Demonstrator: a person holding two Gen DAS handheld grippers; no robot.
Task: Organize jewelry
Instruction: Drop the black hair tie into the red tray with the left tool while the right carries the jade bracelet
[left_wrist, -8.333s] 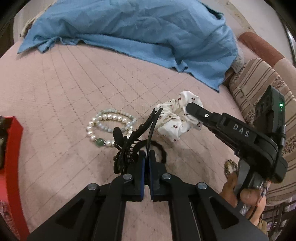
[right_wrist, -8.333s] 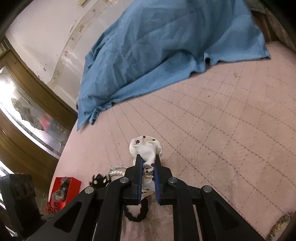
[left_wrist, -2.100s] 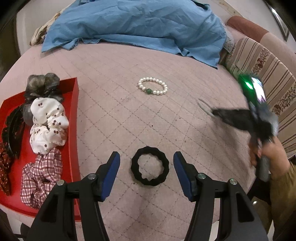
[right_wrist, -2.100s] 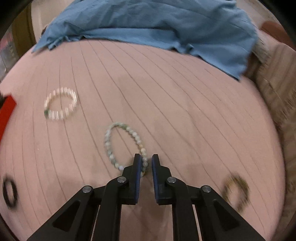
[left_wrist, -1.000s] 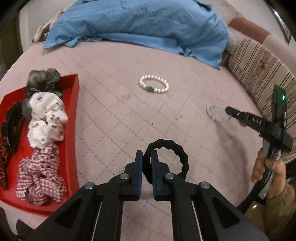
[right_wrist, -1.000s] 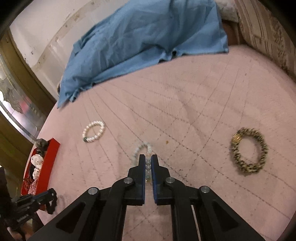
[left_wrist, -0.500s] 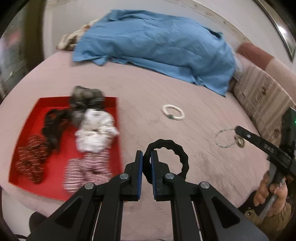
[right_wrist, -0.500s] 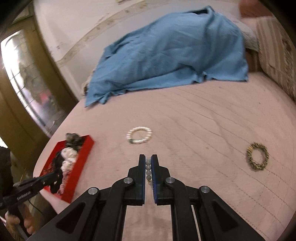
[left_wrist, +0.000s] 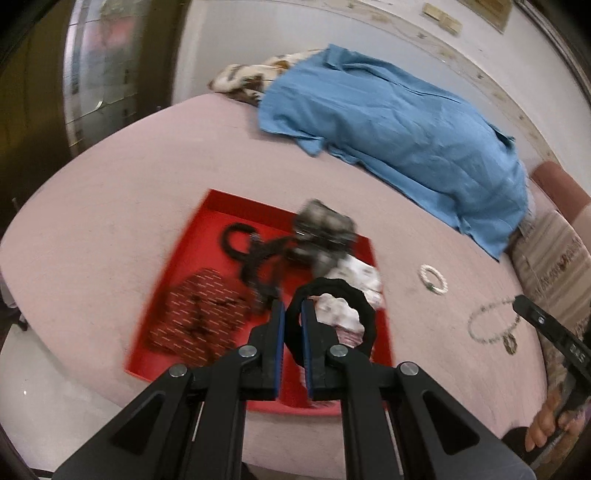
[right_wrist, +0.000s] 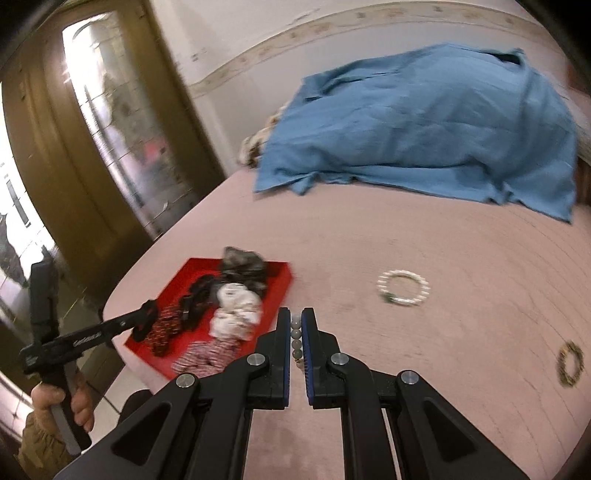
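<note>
While both grippers hung above the pink bed (right_wrist: 461, 258), each was pinched nearly shut on a ring.
The left gripper (left_wrist: 291, 314) clamped a black hair tie (left_wrist: 364, 306) over the red tray (left_wrist: 207, 218) by the bed's near edge; the right gripper (right_wrist: 296, 321) squeezed a grey bead bracelet (right_wrist: 296, 334), with a pearl bracelet (right_wrist: 402, 288) and a gold bracelet (right_wrist: 570, 363) lying on the bed.

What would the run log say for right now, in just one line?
left gripper: shut on black hair tie | right gripper: shut on grey bead bracelet | red tray: partly filled | pearl bracelet: on bed
</note>
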